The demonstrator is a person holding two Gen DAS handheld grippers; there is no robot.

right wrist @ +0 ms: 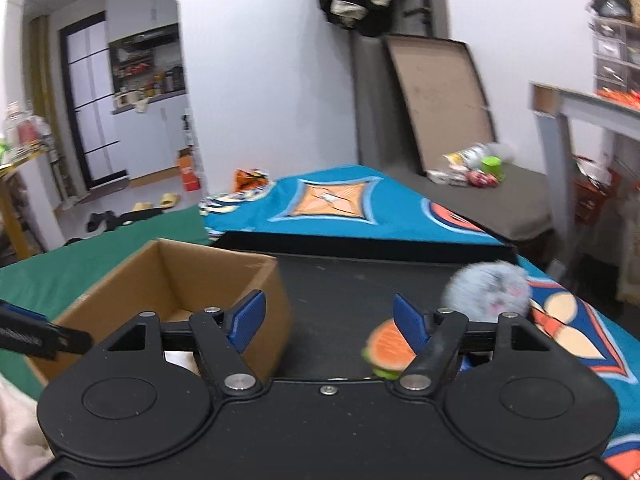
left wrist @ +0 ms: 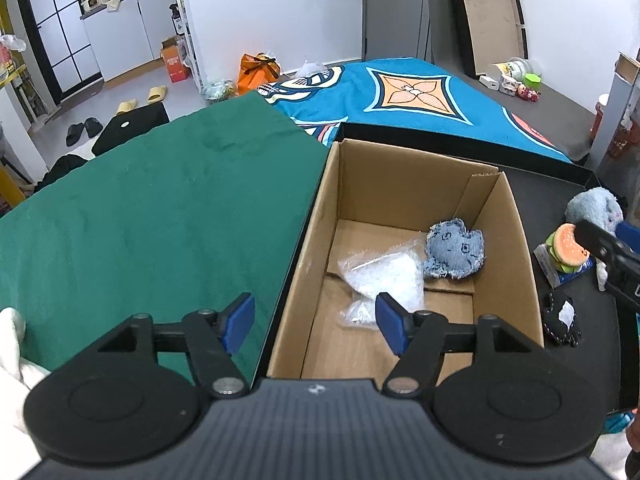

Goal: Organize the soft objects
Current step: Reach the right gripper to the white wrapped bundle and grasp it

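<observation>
An open cardboard box [left wrist: 516, 232] holds a frayed denim soft toy [left wrist: 454, 254] and a clear plastic bag [left wrist: 380, 280]. My left gripper [left wrist: 316, 322] hovers open over the box's near left corner, with nothing between its blue pads. To the right of the box, on a black surface, sit a burger plush [left wrist: 568, 250], a grey fluffy plush [left wrist: 596, 210] and a small black soft item [left wrist: 562, 320]. My right gripper [right wrist: 329, 320] is open and holds nothing. The burger plush [right wrist: 390, 350] sits just below its right finger and the grey plush [right wrist: 488, 290] beyond it.
A green cloth [left wrist: 160, 208] covers the surface left of the box, and a blue patterned cloth [left wrist: 420, 96] lies behind. The box [right wrist: 276, 300] stands on a black tray [right wrist: 352, 292]. The left gripper [right wrist: 40, 336] shows at the right wrist view's left edge. Floor clutter lies further back.
</observation>
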